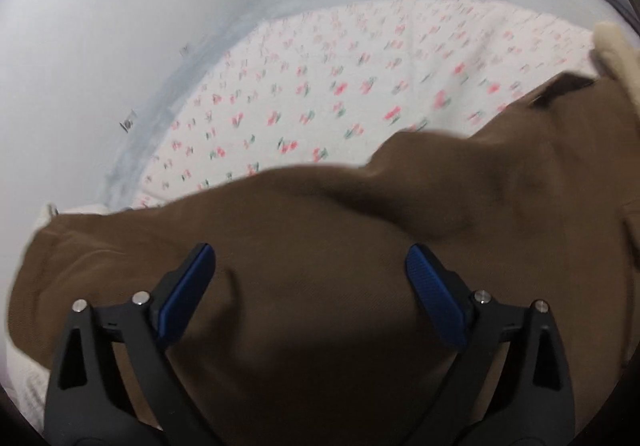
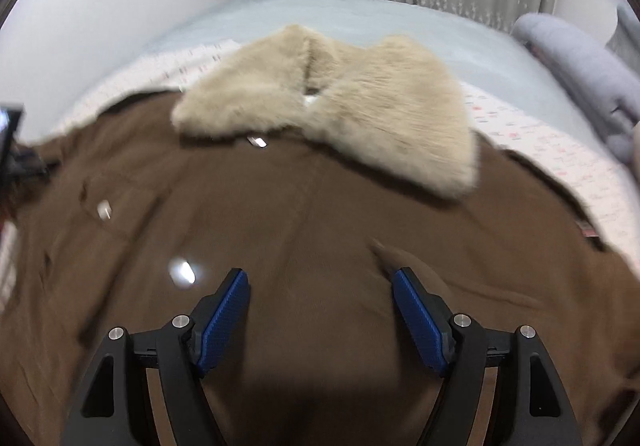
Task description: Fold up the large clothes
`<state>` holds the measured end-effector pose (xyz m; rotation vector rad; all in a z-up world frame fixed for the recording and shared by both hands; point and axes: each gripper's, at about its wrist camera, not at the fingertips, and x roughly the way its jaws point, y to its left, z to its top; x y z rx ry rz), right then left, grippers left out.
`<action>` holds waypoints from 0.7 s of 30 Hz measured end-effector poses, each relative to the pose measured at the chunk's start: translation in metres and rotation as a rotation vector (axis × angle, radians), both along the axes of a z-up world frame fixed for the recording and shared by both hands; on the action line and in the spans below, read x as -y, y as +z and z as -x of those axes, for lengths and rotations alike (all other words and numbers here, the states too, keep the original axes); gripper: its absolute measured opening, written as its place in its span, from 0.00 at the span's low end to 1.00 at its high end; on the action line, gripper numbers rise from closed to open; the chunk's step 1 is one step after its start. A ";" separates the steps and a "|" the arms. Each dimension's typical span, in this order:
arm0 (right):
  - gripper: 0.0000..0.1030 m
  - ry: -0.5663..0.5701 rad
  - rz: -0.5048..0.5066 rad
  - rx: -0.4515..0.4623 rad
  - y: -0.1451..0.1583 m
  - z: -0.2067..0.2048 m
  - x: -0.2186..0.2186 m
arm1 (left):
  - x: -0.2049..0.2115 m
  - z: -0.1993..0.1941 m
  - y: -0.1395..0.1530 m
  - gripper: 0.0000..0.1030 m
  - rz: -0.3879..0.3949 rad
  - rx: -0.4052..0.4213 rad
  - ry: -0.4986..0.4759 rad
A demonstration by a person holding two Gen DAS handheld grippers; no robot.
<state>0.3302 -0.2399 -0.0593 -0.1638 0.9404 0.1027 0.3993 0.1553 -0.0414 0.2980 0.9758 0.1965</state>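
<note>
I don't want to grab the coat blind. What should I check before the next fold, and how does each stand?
1. Left gripper open, nothing between its pads: ok.
2. Right gripper open, nothing held: ok.
3. Brown coat spread on the floral blanket: ok.
4. Fur collar lying flat on top: ok.
5. Sleeves tucked in: cannot tell.
6. Coat free of wrinkles: not ok, a ridge shows in the left wrist view.

A bed (image 2: 360, 17) with a pale blue sheet fills both views. A floral blanket (image 1: 320, 85) lies on it, mid-frame in the left view. The brown coat (image 2: 300, 226) lies on the blanket, lower frame.
</note>
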 end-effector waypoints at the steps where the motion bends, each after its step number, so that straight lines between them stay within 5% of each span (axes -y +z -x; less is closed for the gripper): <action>1: 0.77 -0.018 0.066 0.034 0.006 0.011 0.005 | 0.013 0.009 0.013 0.94 0.028 0.028 -0.021; 8: 0.86 -0.322 0.406 0.187 0.038 0.082 0.072 | 0.104 0.059 0.062 0.94 0.222 0.105 -0.195; 11: 0.89 -0.466 0.455 0.186 0.037 0.099 0.103 | 0.154 0.080 0.066 0.95 0.278 0.104 -0.284; 17: 0.87 -0.561 0.445 0.173 0.017 0.073 0.134 | 0.222 0.105 0.030 0.95 0.419 0.058 -0.328; 19: 0.63 -0.593 0.473 0.159 0.010 0.061 0.147 | 0.238 0.114 0.013 0.95 0.427 0.063 -0.332; 21: 0.24 -0.609 0.422 0.133 0.014 0.074 0.170 | 0.245 0.115 -0.002 0.95 0.426 0.058 -0.333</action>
